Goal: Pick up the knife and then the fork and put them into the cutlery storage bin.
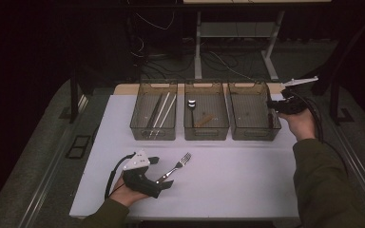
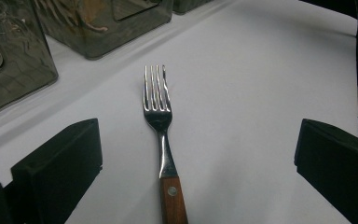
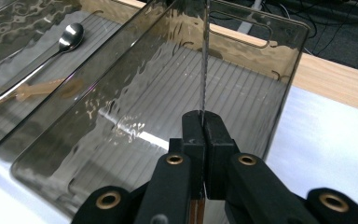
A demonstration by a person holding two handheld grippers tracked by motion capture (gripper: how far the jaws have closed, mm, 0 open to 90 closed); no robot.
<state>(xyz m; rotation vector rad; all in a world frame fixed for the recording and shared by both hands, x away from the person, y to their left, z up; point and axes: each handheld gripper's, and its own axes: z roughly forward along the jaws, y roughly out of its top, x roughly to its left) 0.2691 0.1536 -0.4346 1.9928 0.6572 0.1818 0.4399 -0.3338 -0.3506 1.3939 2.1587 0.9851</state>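
Near: the left gripper (image 1: 164, 178) is held low over the worktop (image 1: 228, 185), jaws wide apart, nothing gripped. The fork (image 2: 160, 116) lies flat between them, handle nearest, tines pointing away along the jaw line toward the bins.

Far: the right gripper (image 3: 204, 128) is clamped on a knife (image 3: 203, 60), blade pointing away, above the right-hand bin (image 1: 254, 134).

High view above the table (image 1: 228, 190); both gripper views low, close, sharing the bins (image 1: 206, 118).
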